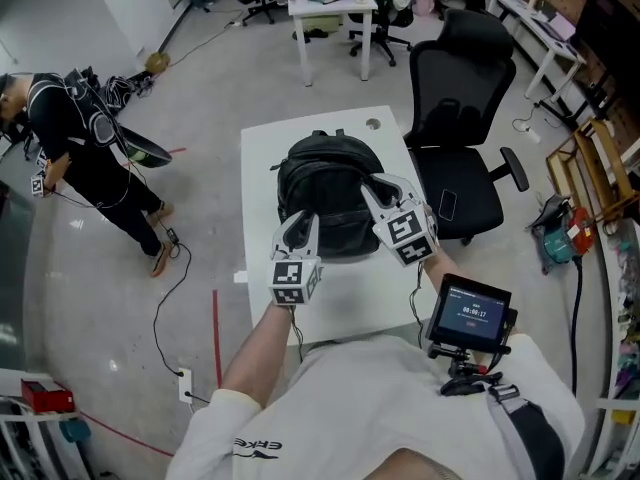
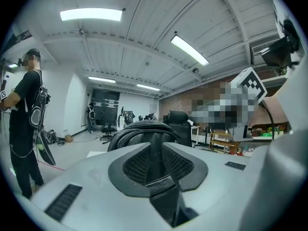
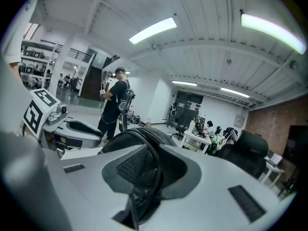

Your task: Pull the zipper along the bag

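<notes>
The left gripper (image 1: 300,230) is clenched on a black strap (image 2: 156,155) at the near-left of the bag (image 1: 325,168). We think this steadies the bag on the table (image 1: 262,168). The right gripper (image 1: 387,194) pinches a thin cord (image 3: 159,170), prob. the zipper pull. Both forearms reach fwd, jaws tilted upward.

Bag (image 1: 328,193) on table (image 1: 258,230), chair (image 1: 462,118) right
</notes>
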`<state>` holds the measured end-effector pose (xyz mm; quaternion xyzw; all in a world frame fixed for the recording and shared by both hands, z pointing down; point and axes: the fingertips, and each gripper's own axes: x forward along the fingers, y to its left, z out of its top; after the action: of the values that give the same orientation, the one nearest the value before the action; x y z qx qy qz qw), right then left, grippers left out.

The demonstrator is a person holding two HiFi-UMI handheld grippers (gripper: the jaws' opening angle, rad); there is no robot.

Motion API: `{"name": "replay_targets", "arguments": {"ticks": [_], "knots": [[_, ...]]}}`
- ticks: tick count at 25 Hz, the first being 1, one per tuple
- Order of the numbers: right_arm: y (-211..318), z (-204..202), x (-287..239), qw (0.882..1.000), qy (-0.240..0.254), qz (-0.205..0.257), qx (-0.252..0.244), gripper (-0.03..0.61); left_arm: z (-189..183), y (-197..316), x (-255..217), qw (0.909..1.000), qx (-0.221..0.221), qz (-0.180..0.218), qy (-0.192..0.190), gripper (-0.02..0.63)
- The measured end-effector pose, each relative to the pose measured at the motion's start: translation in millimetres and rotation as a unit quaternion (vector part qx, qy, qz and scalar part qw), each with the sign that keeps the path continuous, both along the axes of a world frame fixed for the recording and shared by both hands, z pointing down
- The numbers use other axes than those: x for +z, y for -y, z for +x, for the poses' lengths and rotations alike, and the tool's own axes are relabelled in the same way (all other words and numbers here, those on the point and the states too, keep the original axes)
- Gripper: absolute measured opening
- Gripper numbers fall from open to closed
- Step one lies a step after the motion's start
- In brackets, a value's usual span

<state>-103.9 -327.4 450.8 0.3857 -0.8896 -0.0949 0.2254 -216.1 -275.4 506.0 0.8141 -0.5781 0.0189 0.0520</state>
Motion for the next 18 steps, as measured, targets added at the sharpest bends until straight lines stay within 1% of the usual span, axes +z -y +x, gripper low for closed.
{"name": "replay_targets", "arguments": {"ticks": [4,9,14,18], "knots": [[-18.3,33.4,-4.4,0.999,0.045,-0.012,0.009,0.057,18.7,-14.8,-6.3,0.9999,-0.015,0.003,-0.002,0.064],[-37.8,69.4,2.6,0.996,0.086,-0.036,0.014,0.026,33.7,-34.7,-8.2,0.9987,-0.050,-0.001,-0.006,0.034],[-60.4,90.5,9.2,0.992,0.117,-0.052,0.007,0.005,44.1,-56.9,-10.4,0.9968,-0.079,-0.007,-0.005,0.013],[-76.8,102.8,18.3,0.989,0.134,-0.068,-0.001,0.004,53.0,-74.0,-9.7,0.9955,-0.094,-0.011,-0.005,0.005]]}}
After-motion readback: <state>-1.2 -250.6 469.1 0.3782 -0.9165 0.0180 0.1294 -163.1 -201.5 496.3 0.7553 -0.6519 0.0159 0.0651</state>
